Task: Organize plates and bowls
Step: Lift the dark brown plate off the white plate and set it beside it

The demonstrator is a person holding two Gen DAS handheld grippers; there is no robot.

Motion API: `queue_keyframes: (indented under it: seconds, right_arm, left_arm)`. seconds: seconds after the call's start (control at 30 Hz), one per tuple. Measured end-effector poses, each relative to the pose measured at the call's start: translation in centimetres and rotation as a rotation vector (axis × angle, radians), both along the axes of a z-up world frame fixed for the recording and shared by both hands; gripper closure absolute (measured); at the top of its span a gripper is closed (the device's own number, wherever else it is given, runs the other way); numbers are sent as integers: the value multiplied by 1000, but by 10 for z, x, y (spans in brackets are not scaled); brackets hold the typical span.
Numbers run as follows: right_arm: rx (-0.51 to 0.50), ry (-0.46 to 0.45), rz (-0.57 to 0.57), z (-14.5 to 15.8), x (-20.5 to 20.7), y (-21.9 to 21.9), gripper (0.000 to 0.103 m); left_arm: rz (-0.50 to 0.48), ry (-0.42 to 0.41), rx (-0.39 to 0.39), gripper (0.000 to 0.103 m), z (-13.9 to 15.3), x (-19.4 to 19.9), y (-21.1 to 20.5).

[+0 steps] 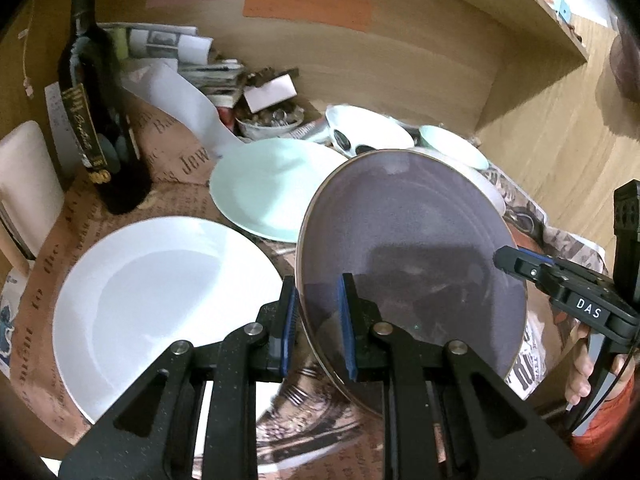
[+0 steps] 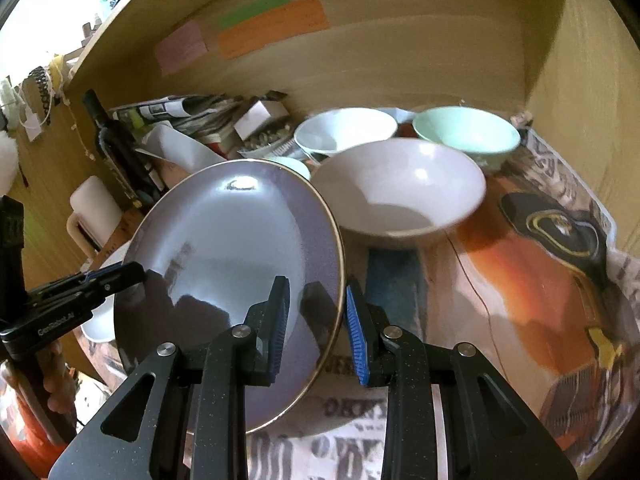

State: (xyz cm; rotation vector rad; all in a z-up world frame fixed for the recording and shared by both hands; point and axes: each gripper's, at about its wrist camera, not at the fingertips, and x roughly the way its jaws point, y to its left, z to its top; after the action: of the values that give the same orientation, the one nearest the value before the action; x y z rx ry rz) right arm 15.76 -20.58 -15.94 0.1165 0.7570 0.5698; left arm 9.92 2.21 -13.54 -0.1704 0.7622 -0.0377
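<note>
The desk (image 1: 568,128) is wooden, spread with printed newspaper (image 1: 172,196). A grey plate (image 1: 408,248) with a thin gold rim is held tilted above it, between both grippers. The left gripper (image 1: 318,326) has its fingers (image 1: 345,328) on either side of the plate's near left rim, one pad in front and one behind, close on the edge but whether they press it is hard to tell. The right gripper (image 2: 318,330) straddles the opposite rim in the same way; a narrow gap shows between the rim and its right pad, so the fingers stand a little apart around the edge rather than tight on it.

Left of the left fingers a white plate (image 1: 160,312) lies flat on the paper. Beyond it, ahead of the fingers, lies a pale green plate (image 1: 264,188). Ahead of the right fingers sits a wide pink bowl (image 2: 400,188), with a white bowl (image 2: 346,130) and a green bowl (image 2: 466,136) behind it, side by side near the back wall. Far left of the left fingers a dark bottle (image 1: 96,112) stands upright, next to a heap of papers (image 1: 192,60) at the back.
</note>
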Motion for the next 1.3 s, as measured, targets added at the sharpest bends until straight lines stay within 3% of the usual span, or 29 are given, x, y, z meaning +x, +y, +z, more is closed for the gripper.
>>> queue_keyframes:
  seconds: [0.67, 1.3]
  right_arm:
    - [-21, 95, -16, -33, -3, -21, 78]
    - [-103, 63, -42, -37, 3, -17, 75]
  left_arm:
    - [-29, 101, -3, 83, -35, 3, -22]
    - [-72, 114, -11, 83, -38, 19, -26]
